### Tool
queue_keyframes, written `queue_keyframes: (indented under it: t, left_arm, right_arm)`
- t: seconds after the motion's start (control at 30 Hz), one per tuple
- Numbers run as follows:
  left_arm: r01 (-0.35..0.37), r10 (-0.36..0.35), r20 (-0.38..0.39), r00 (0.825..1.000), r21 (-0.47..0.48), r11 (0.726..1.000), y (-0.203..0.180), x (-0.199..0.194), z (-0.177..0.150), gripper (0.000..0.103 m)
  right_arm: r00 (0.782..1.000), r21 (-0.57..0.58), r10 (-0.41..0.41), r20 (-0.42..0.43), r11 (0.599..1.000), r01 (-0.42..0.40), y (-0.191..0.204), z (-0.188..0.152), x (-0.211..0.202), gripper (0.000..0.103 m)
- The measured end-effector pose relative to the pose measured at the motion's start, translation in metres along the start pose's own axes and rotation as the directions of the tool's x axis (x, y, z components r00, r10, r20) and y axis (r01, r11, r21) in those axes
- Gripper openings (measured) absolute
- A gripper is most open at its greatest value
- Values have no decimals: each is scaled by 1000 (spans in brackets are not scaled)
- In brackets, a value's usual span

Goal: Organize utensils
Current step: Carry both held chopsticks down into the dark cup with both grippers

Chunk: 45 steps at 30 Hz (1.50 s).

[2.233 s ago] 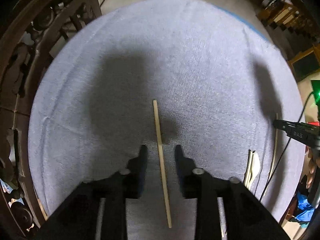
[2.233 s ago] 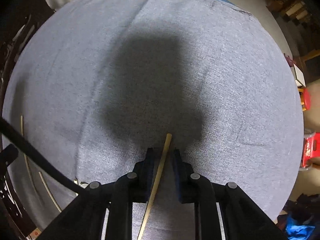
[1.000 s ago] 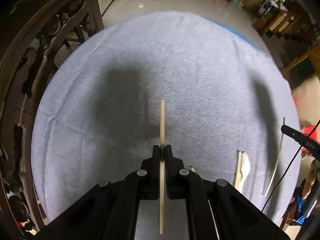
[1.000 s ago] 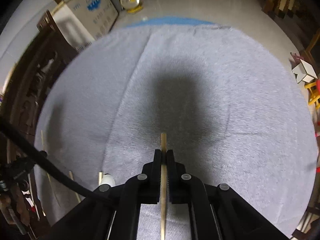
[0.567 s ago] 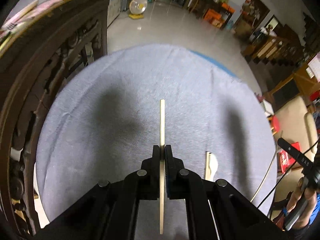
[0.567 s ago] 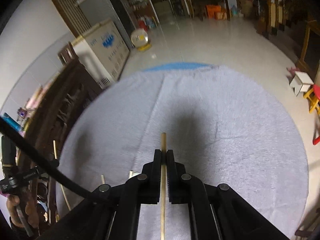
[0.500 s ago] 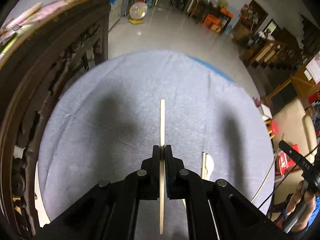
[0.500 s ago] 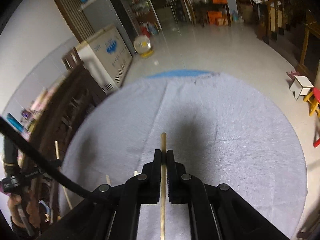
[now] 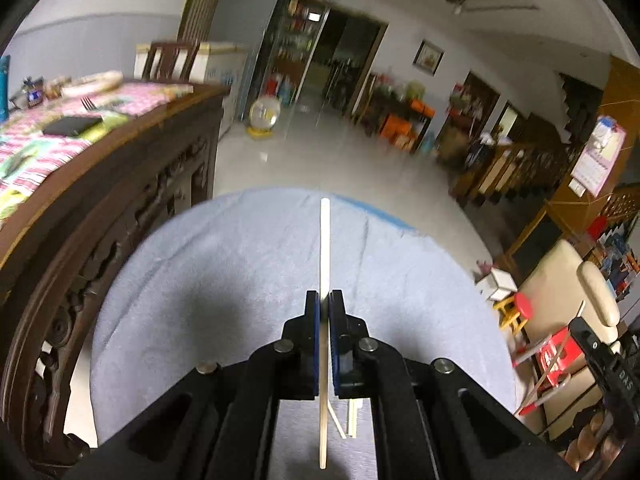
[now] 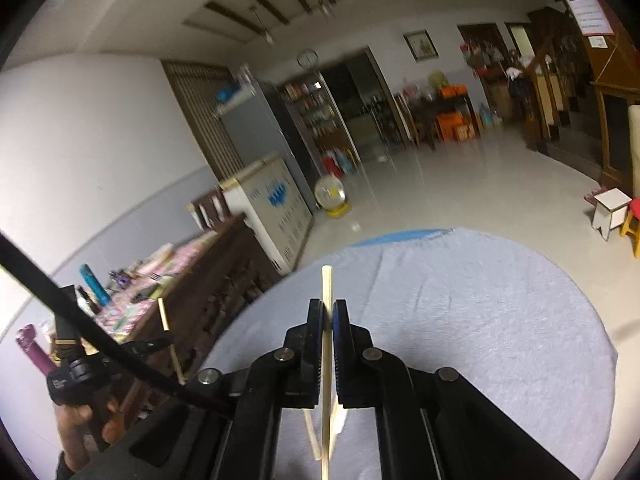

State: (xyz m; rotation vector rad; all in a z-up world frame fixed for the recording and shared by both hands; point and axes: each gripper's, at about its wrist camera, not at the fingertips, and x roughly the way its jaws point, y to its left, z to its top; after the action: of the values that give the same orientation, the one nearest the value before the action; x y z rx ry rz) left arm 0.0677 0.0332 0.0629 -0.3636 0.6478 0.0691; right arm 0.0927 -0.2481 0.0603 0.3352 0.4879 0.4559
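Left hand-held gripper (image 9: 324, 304) clamped on chopstick (image 9: 325, 248); right hand-held gripper (image 10: 327, 312) clamped on second chopstick (image 10: 327, 288). Both sticks lifted above table (image 9: 240, 264), long axes pointing far. Remaining utensils (image 9: 352, 416) lie near, below grippers.

This is a home, a big living room that also looks partly like a small shop. The tiled floor (image 10: 460, 200) is shiny and wide. A carved wooden sideboard (image 9: 120, 184) carries a pink cloth (image 9: 48, 128) with small things. A chest freezer (image 10: 272, 208) and a glass-door fridge (image 10: 320, 128) stand by the wall. A wall clock (image 10: 307, 57), a framed picture (image 10: 418, 46), a calendar (image 9: 598, 156) and a small stool (image 10: 610, 212) are there too.
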Motion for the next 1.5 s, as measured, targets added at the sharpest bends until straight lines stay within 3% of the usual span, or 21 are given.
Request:
queue_keyframes:
  t: [0.23, 0.6, 0.97, 1.5]
  left_arm:
    - [22, -23, 119, 993, 11, 1000, -12, -53, -36, 4]
    - [43, -48, 204, 978, 32, 999, -21, -77, -93, 4]
    - [39, -48, 243, 969, 43, 998, -22, -65, -132, 4]
    - [33, -42, 206, 978, 51, 998, -18, -53, -156, 4]
  right_arm:
    - [987, -22, 76, 139, 997, -73, 35, -37, -53, 5]
    - [967, -115, 77, 245, 992, -50, 77, -105, -61, 5]
    - [975, -163, 67, 214, 986, -32, 84, -137, -40, 5]
    - [989, -188, 48, 142, 982, -21, 76, -161, -25, 5]
